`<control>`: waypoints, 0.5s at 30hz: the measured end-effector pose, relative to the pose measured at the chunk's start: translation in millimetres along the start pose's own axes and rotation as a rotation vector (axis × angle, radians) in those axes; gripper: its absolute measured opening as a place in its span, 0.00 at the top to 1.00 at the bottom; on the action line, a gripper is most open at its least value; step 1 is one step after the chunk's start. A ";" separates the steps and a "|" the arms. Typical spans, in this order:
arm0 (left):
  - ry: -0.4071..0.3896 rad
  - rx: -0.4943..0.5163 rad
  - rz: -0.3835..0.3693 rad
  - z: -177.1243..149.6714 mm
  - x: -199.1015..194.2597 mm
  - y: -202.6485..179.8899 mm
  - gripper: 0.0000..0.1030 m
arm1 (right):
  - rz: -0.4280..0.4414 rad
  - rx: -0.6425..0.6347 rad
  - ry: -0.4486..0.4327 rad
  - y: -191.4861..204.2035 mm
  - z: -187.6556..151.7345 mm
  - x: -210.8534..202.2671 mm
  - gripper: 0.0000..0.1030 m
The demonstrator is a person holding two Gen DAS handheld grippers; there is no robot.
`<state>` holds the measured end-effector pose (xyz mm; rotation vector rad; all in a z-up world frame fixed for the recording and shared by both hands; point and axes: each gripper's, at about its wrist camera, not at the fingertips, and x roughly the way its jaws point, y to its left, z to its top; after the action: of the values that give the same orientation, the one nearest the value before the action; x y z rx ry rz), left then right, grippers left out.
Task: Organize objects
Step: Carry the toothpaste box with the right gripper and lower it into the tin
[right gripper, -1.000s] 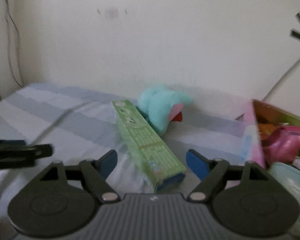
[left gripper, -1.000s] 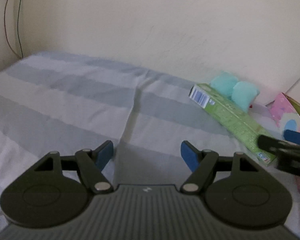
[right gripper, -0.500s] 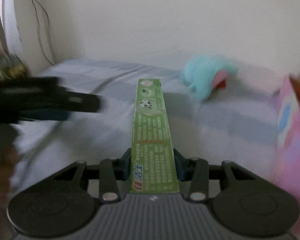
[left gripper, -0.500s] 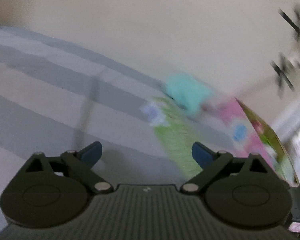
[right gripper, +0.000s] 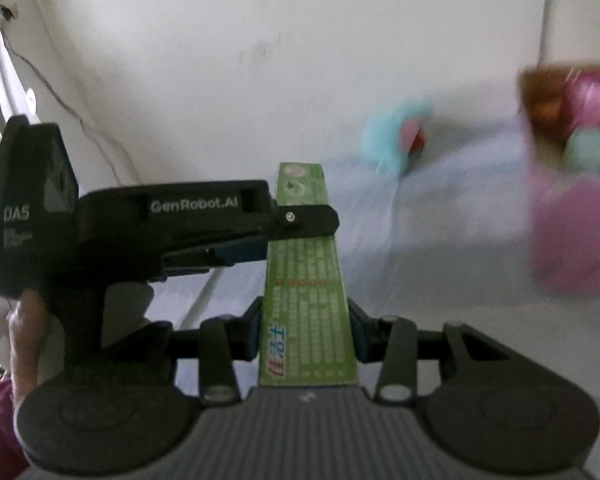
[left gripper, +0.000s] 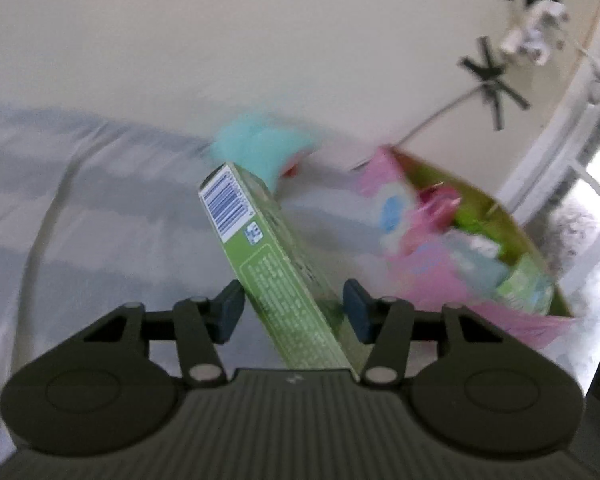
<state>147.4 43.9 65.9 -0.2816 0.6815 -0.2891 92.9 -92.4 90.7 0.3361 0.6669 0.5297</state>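
Note:
A long green box (right gripper: 306, 280) is held lifted above the striped bed sheet (left gripper: 80, 216). My right gripper (right gripper: 305, 330) is shut on its near end. My left gripper (left gripper: 292, 312) straddles the same box (left gripper: 268, 256) further along; its blue pads (left gripper: 230, 312) stand a little apart from the box sides, so it is open. In the right wrist view the left gripper (right gripper: 300, 218) reaches across the box from the left. A turquoise plush toy (left gripper: 256, 148) lies by the wall.
A pink box (left gripper: 460, 280) with an open top, holding several pink and green items, stands on the right of the bed; it also shows in the right wrist view (right gripper: 572, 216). A wall (left gripper: 260, 40) runs close behind. A cable (right gripper: 60, 92) hangs at left.
My right gripper shut on the green box and lifted it. My left gripper swung right and came around the box's middle, its fingers closing in partway.

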 end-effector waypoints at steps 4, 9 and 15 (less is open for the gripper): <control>-0.031 0.082 -0.070 25.2 12.6 -61.2 0.45 | -0.096 -0.034 -0.152 -14.5 21.1 -51.1 0.61; -0.025 0.157 -0.184 45.8 58.4 -128.9 0.45 | -0.238 0.016 -0.292 -53.7 38.2 -92.2 0.61; 0.041 0.175 -0.187 48.9 120.2 -169.8 0.45 | -0.346 0.049 -0.305 -103.7 59.3 -69.8 0.61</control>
<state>239.5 -147.1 92.0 -0.1728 0.6672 -0.5313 122.6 -224.0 121.9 0.3302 0.4290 0.1271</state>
